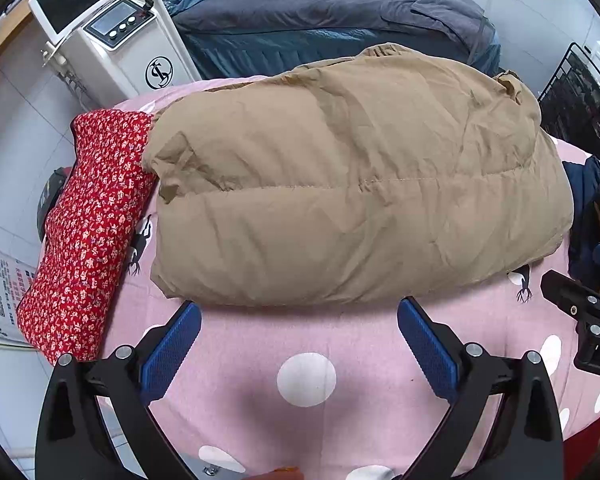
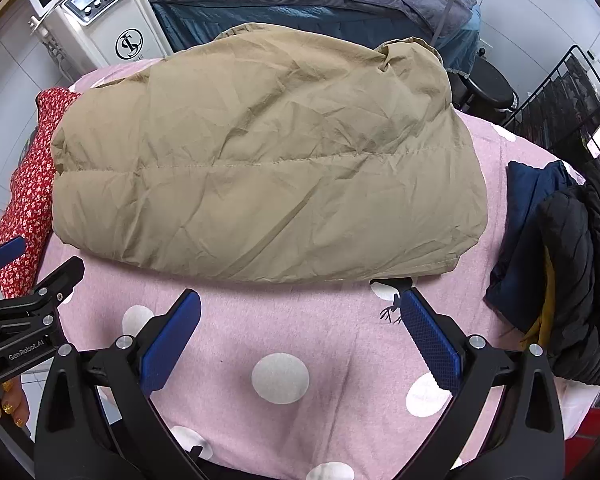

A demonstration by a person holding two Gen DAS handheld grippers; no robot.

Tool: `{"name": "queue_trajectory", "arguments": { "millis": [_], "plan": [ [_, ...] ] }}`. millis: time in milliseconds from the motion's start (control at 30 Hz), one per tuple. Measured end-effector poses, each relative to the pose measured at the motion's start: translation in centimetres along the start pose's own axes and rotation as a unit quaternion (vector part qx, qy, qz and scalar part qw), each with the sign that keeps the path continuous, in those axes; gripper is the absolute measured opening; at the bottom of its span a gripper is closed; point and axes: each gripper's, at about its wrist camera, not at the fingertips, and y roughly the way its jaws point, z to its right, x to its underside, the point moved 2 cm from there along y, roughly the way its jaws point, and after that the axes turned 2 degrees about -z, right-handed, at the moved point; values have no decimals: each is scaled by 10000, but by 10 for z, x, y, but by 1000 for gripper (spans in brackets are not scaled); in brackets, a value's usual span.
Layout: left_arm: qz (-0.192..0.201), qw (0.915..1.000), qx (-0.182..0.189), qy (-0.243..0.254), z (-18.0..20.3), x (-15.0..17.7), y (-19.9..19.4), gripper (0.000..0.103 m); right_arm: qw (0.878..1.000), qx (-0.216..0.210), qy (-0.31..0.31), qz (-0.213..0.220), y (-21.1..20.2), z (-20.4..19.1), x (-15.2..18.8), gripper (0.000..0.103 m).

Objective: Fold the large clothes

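A tan puffy jacket (image 1: 352,184) lies folded into a thick bundle on the pink dotted sheet (image 1: 308,344); it also shows in the right wrist view (image 2: 268,168). My left gripper (image 1: 299,312) is open and empty, its blue pads just short of the jacket's near edge. My right gripper (image 2: 300,304) is open and empty, also just short of the near edge, toward the jacket's right end. Each gripper shows at the edge of the other's view.
A folded red floral garment (image 1: 88,232) lies left of the jacket. Dark blue and black clothes (image 2: 560,272) are piled at the right. A white machine (image 1: 116,36) and a bed with dark covers (image 1: 320,16) stand behind. A black rack (image 2: 556,96) is at the far right.
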Motion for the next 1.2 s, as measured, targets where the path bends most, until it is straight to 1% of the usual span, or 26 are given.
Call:
{"name": "queue_trajectory", "arguments": {
  "millis": [167,633,1033,1200],
  "plan": [
    [16,10000,-55,41,1,0,1,97,10000,2,9,-4,0,0,0,98],
    [-40,10000,-18,27,0,2,5,97,10000,-13,-32,-12,1,-1,0,98],
    [-78,9999,53,64,2,2,5,97,9999,82,-113,-16,2,-5,2,98],
    [-8,9999,22,98,2,1,4,97,9999,85,-122,-22,3,-6,2,98]
  ]
}}
